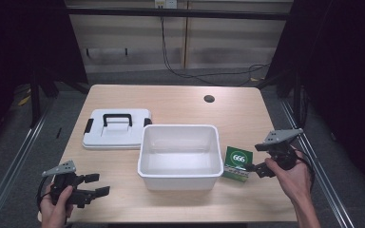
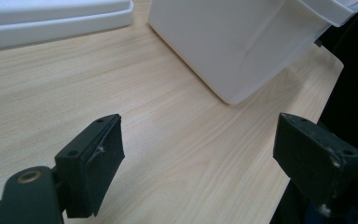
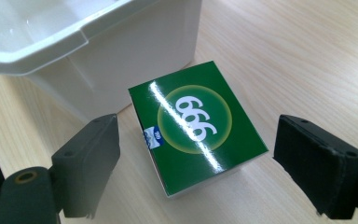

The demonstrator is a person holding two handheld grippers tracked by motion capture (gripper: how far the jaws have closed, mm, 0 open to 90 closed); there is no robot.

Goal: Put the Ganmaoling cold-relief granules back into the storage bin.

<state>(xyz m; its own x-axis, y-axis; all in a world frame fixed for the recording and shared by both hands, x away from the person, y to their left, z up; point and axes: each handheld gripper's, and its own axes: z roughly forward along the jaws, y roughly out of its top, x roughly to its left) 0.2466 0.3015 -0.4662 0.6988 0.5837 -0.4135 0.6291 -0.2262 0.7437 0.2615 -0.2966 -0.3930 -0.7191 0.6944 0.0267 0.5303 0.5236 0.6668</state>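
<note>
At the right side of the surface [image 1: 247, 109]: my right gripper [image 1: 260, 168] points at the green box [image 1: 238, 164] marked 666, which lies flat just beside the right wall of the white bin [image 1: 179, 178].
Right gripper state: jaws spread wide, one on each side of the green box [image 3: 196, 127] in the right gripper view, neither pad touching it yet.
Left gripper state: my left gripper [image 1: 94, 185] is spread too, holding nothing, low over bare wood at the near left corner, apart from the white bin [image 2: 242, 42].
Bin: open and empty as far as I can see, its lid [image 1: 117, 129] with the black handle lying flat to the left behind it.
Step in hand (my judgement): grasping the box, probably to put it in the bin.
How to do it well: move forward until both pads sit past the box's edges, level with its side faces rather than the glossy top, then close squarely.
Caution: the far-side jaw has little room between box and bin wall; I should keep it from knocking the wall.
Grip: firm but light, as the carton looks crushable.
</note>
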